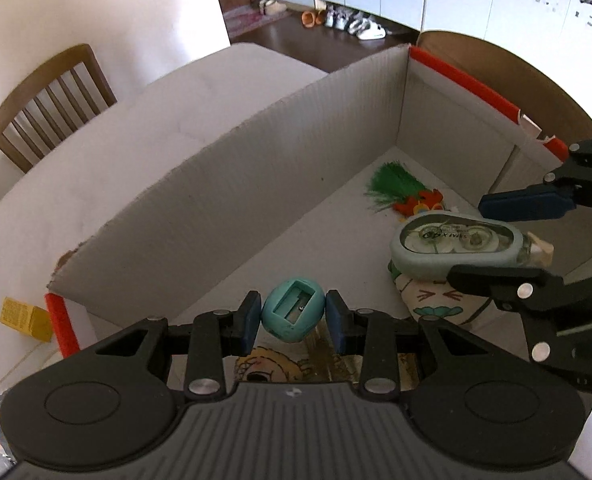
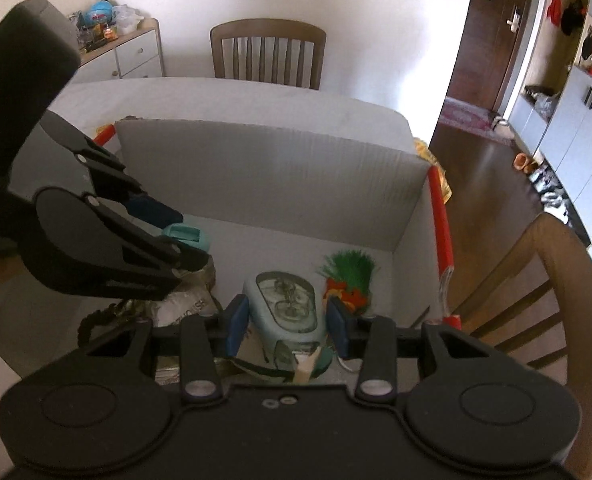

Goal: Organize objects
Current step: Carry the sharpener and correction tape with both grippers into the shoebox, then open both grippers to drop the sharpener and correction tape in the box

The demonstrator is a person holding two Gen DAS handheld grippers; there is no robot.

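White table (image 1: 107, 184); cardboard box (image 1: 231, 184) on it; small yellow box (image 1: 25, 319) beside box.

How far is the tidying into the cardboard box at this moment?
Done: a green-tufted toy and a printed pouch already lie in the cardboard box. In hand: the left gripper holds a teal pencil sharpener and the right gripper a correction tape dispenser, both over the box. Left: releasing these two; a yellow block lies outside.
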